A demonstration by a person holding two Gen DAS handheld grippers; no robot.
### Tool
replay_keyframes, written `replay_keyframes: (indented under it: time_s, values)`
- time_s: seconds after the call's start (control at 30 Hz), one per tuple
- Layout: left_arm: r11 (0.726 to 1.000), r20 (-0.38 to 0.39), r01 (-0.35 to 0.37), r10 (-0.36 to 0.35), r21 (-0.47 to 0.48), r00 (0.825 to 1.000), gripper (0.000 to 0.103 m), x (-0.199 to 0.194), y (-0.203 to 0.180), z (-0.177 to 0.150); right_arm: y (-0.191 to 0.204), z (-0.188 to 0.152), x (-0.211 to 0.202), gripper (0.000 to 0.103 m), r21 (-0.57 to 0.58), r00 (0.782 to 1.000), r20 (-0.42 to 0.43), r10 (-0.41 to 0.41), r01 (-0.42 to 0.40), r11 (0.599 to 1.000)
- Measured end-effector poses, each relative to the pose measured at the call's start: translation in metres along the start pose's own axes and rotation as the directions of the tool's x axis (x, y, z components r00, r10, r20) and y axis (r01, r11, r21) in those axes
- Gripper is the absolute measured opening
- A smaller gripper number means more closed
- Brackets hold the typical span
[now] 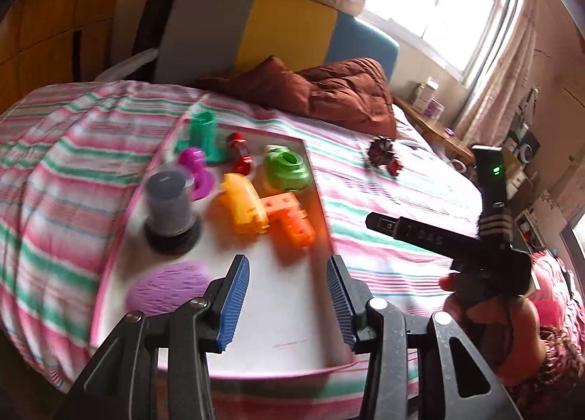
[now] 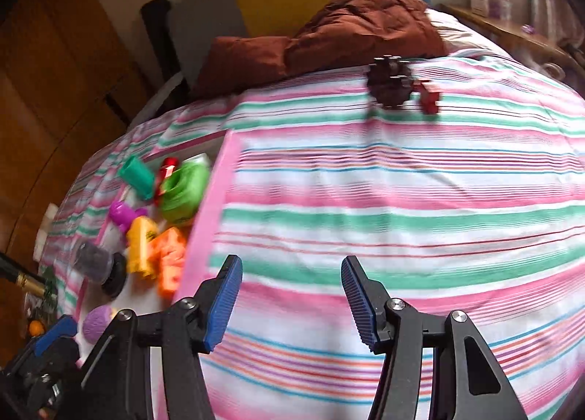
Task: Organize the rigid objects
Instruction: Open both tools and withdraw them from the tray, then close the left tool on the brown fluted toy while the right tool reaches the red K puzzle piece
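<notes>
Striped bedding carries a white tray [image 1: 292, 328] of toys; left gripper [image 1: 289, 304] and right gripper [image 2: 292, 304] hover, jaws wide, empty.

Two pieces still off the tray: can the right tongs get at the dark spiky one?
Probably yes: the right tongs are open and only bare striped bedspread lies before the dark spiky piece; the red piece crowds its right side.
</notes>
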State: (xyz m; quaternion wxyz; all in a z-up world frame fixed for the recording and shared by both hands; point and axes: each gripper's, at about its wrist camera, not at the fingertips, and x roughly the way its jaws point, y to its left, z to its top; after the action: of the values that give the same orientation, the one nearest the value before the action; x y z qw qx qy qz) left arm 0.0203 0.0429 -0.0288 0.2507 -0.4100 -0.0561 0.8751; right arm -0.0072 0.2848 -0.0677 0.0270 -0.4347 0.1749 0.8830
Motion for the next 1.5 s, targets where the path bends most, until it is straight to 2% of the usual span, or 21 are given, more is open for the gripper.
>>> replay_keyframes:
  time_s: [0.13, 0.33, 0.47, 0.7, 0.8, 0.93, 1.0, 1.2, 1.27, 1.33, 1.4, 1.47, 1.5]
  values:
    - [0.999, -0.012, 0.043, -0.042, 0.022, 0.999, 0.044, 0.007, -0.021, 0.01, -0.035, 0.016, 0.001, 0.058, 0.072, 1.0, 0.005, -0.031, 0.03, 0.997]
    - [0.993, -0.03, 0.088, -0.086, 0.081, 0.996, 0.044, 0.017, -0.056, 0.018, -0.071, 0.06, 0.005, 0.057, 0.088, 0.997, 0.064, -0.049, 0.043, 0.995]
    - [0.988, -0.045, 0.106, -0.102, 0.11, 0.994, 0.044, 0.023, -0.072, 0.022, -0.098, 0.097, 0.016, 0.056, 0.134, 0.987, 0.101, -0.128, 0.114, 0.984]
    - [0.989, -0.084, 0.079, -0.069, 0.123, 0.994, 0.044, 0.033, -0.078, 0.02, -0.129, 0.151, 0.068, 0.056, 0.128, 0.973, 0.046, -0.225, 0.217, 0.968]
    - [0.992, -0.094, 0.064, -0.053, 0.113, 0.994, 0.044, 0.035, -0.074, 0.02, -0.15, 0.16, 0.083, 0.053, 0.163, 0.965, 0.007, -0.262, 0.257, 0.953]
    - [0.993, -0.104, 0.062, -0.051, 0.104, 0.993, 0.044, 0.041, -0.072, 0.023, -0.186, 0.155, 0.066, 0.053, 0.297, 0.953, 0.036, -0.302, 0.278, 0.914]
    - [0.992, -0.121, 0.078, -0.066, 0.099, 0.99, 0.044, 0.047, -0.073, 0.024, -0.193, 0.15, 0.057, 0.053, 0.31, 0.957, 0.06, -0.285, 0.254, 0.916]
    - [0.989, -0.156, 0.108, -0.092, 0.104, 0.983, 0.044, 0.059, -0.084, 0.025, -0.172, 0.163, 0.067, 0.053, 0.123, 0.959, 0.106, -0.261, 0.248, 0.961]
    - [0.988, -0.152, 0.102, -0.084, 0.116, 0.985, 0.044, 0.057, -0.087, 0.024, -0.167, 0.171, 0.081, 0.053, 0.062, 0.957, 0.077, -0.279, 0.274, 0.96]
    - [0.987, -0.151, 0.093, -0.074, 0.127, 0.986, 0.044, 0.056, -0.088, 0.024, -0.166, 0.175, 0.094, 0.054, 0.026, 0.963, 0.047, -0.267, 0.266, 0.964]
    - [0.988, -0.153, 0.088, -0.068, 0.128, 0.986, 0.044, 0.057, -0.088, 0.025, -0.164, 0.176, 0.099, 0.053, -0.008, 0.956, 0.067, -0.285, 0.286, 0.958]
    - [0.988, -0.162, 0.087, -0.067, 0.125, 0.985, 0.044, 0.059, -0.089, 0.025, -0.16, 0.176, 0.103, 0.044, -0.053, 0.949, 0.076, -0.304, 0.309, 0.95]
    - [0.988, -0.167, 0.09, -0.068, 0.124, 0.984, 0.044, 0.06, -0.09, 0.026, -0.159, 0.176, 0.102, 0.044, -0.065, 0.949, 0.082, -0.306, 0.311, 0.948]
